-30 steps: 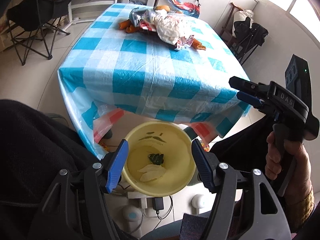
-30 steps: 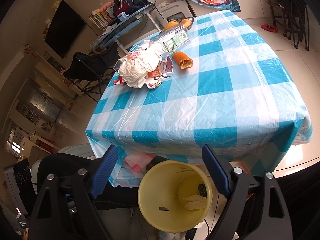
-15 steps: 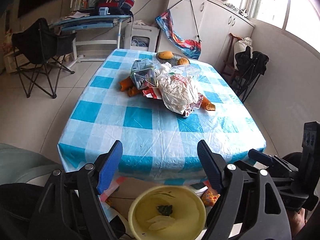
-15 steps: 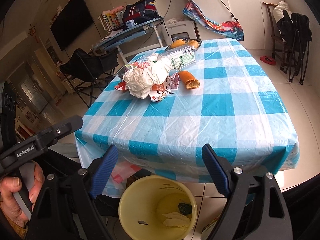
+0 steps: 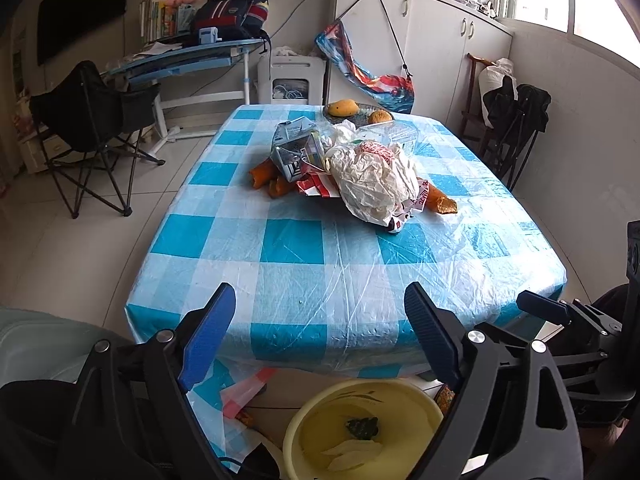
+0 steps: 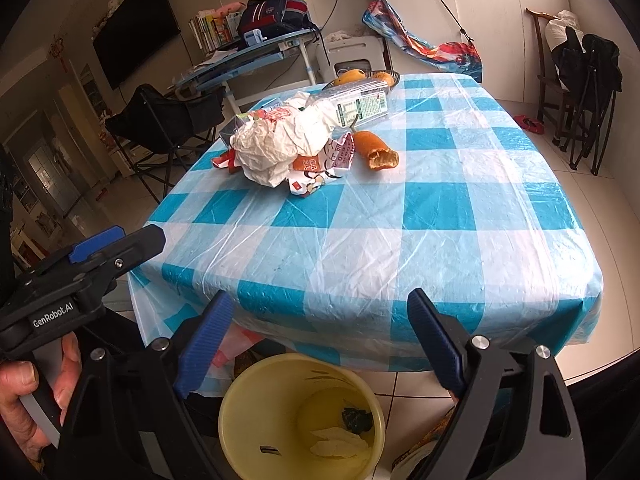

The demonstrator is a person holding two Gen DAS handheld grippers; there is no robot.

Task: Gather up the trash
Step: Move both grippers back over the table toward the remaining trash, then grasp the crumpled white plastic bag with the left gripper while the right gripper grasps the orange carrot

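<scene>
A heap of trash lies on the far half of the blue-checked table (image 5: 304, 264): a crumpled white bag (image 5: 374, 184) (image 6: 276, 148), printed wrappers (image 6: 324, 164), a flattened carton (image 5: 296, 148), a clear plastic package (image 6: 360, 106) and orange peel pieces (image 5: 440, 202) (image 6: 378, 150). A yellow bin (image 5: 360, 428) (image 6: 300, 420) with a few scraps stands on the floor below the near table edge. My left gripper (image 5: 316, 340) is open and empty above the bin. My right gripper (image 6: 316, 344) is open and empty above it too.
A plate with mangoes (image 5: 342, 108) sits at the table's far end. A black folding chair (image 5: 92, 120) stands on the left, a desk (image 5: 188, 56) behind it, white cabinets (image 5: 440, 40) and a chair with bags (image 5: 512, 120) on the right.
Both grippers have lifted and tilted up from the bin toward the table. The bin has dropped to the bottom of both views. The trash heap has not moved.
</scene>
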